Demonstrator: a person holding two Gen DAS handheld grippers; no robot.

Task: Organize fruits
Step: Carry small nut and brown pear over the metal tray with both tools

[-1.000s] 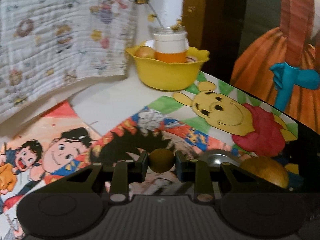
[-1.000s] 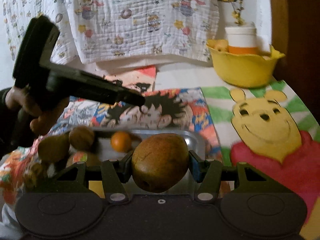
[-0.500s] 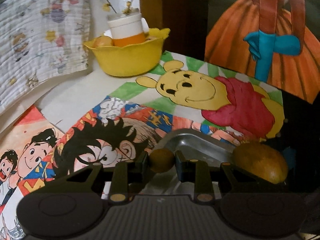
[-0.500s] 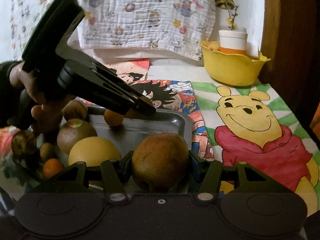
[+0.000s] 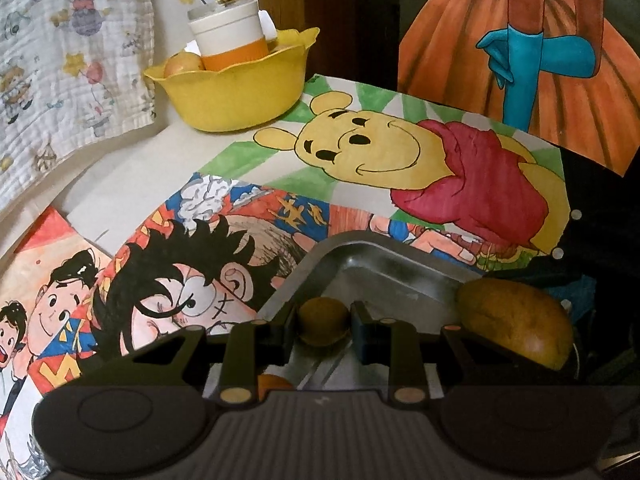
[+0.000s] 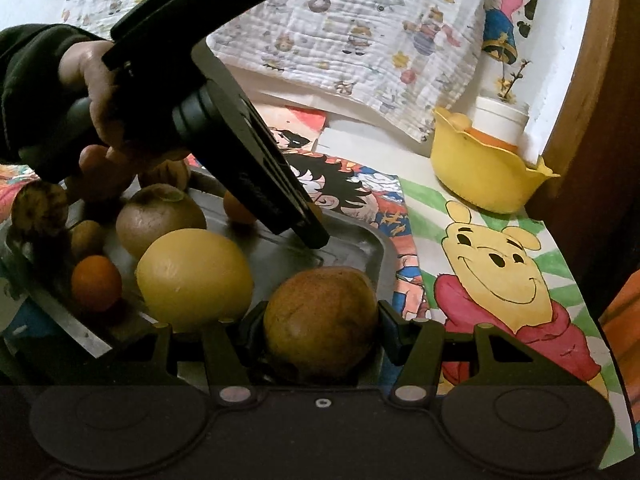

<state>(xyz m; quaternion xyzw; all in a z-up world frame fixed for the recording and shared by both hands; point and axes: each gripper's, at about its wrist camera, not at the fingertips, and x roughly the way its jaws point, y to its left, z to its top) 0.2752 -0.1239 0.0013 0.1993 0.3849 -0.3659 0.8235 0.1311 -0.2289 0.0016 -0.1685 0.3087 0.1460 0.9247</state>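
Both hand-held grippers hang over the steel tray: the left hand-held gripper is clamped tight on a small brown fruit near the tray's far corner, while the right hand-held gripper, its jaws partly spread, grips a large brown fruit at the tray's near edge beside a yellow fruit.

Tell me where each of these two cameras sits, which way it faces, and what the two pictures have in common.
Left wrist: sits behind the left gripper, looking down over the metal tray; its fingers pinch a small brown fruit.
Right wrist: sits behind the right gripper, which holds a large brown fruit, facing the tray's fruit pile; a hand and dark sleeve carry the left gripper.
Shared: tray, yellow bowl, large brown fruit, bear drawing.
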